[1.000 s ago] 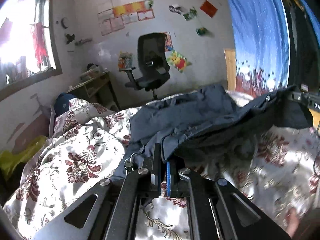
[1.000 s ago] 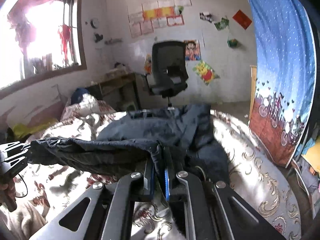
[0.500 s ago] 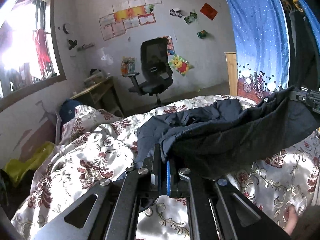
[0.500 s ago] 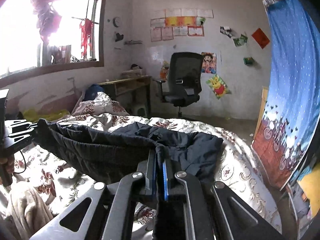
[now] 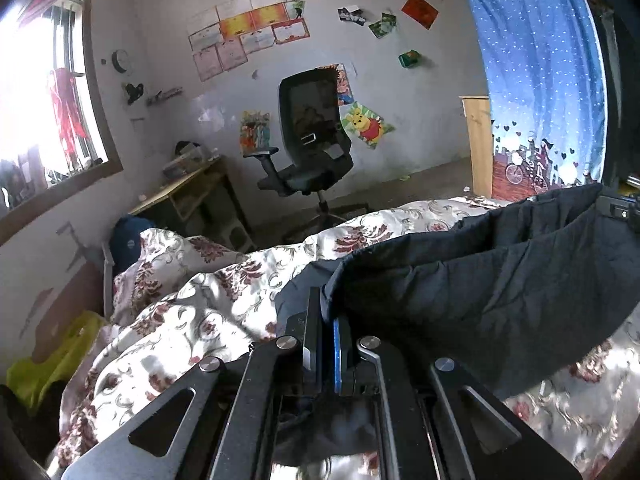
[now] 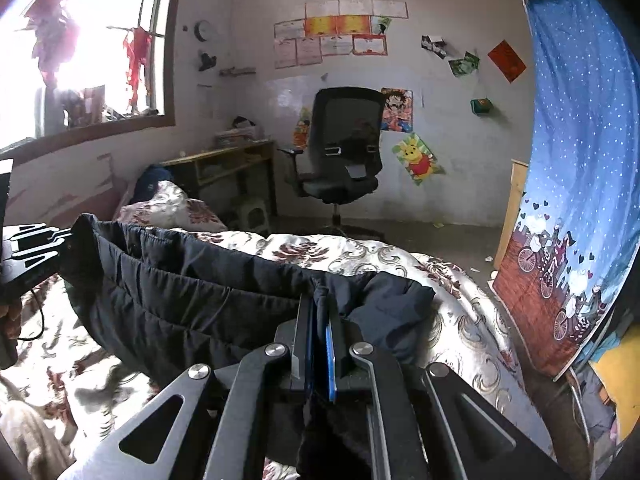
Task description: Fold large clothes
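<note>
Dark navy quilted garment (image 5: 480, 300), large and padded, with stitched horizontal seams. Stretched taut by its top edge above the floral bedspread (image 5: 180, 320), hanging in a shallow sag. Lower part bunched and crumpled on the bedspread (image 6: 392, 300), near its far right side. Fabric wrinkled along the seams, matte, almost black in shadow.

A bed covered with a glossy cream quilt patterned with dark red flowers and grey scrolls (image 5: 192, 312) carries everything here. A pillow in the same floral fabric (image 6: 172, 204) lies at its far end beside the wall. The lower folds of a dark navy padded garment (image 6: 392, 300) rest on the quilt.
</note>
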### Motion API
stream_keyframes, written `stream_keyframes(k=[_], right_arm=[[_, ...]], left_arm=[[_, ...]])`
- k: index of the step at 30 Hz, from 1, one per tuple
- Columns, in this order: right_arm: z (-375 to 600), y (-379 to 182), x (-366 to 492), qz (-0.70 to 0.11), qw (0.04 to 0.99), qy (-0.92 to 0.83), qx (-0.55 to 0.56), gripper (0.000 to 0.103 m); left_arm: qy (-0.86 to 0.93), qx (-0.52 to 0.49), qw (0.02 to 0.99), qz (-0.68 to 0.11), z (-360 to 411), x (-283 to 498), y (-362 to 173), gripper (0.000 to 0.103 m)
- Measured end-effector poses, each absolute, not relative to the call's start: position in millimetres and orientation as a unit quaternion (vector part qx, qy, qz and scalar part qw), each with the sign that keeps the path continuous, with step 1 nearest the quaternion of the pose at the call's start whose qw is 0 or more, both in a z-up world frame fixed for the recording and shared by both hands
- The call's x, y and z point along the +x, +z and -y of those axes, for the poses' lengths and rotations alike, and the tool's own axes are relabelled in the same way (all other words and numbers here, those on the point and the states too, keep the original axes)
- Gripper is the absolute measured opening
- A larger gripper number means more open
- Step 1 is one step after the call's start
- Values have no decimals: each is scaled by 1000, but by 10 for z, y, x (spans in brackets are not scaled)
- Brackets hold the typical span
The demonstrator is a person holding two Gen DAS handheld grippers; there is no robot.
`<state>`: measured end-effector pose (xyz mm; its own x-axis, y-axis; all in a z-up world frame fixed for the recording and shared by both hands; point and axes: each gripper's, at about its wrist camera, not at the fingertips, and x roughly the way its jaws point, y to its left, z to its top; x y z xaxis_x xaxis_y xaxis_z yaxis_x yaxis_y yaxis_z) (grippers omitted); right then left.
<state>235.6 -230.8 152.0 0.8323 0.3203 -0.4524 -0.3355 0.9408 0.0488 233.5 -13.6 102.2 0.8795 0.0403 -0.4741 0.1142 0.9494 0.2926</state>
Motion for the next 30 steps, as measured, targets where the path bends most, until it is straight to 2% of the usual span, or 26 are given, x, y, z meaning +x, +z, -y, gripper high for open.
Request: stream_keyframes(k=[8,20,30], right_arm=[[2217,1299,3069,-253,953,162,-37,5],[2046,758,4113,-310,936,162,-33,5],[2039,355,4656,-353,922,156,-12,5]], left_arm=[[-17,144,954,-264,6,2979,836,4],[-15,127,935,-331,-138,3975,394,4],[-8,141,914,-381,-108,4570,-48,4]])
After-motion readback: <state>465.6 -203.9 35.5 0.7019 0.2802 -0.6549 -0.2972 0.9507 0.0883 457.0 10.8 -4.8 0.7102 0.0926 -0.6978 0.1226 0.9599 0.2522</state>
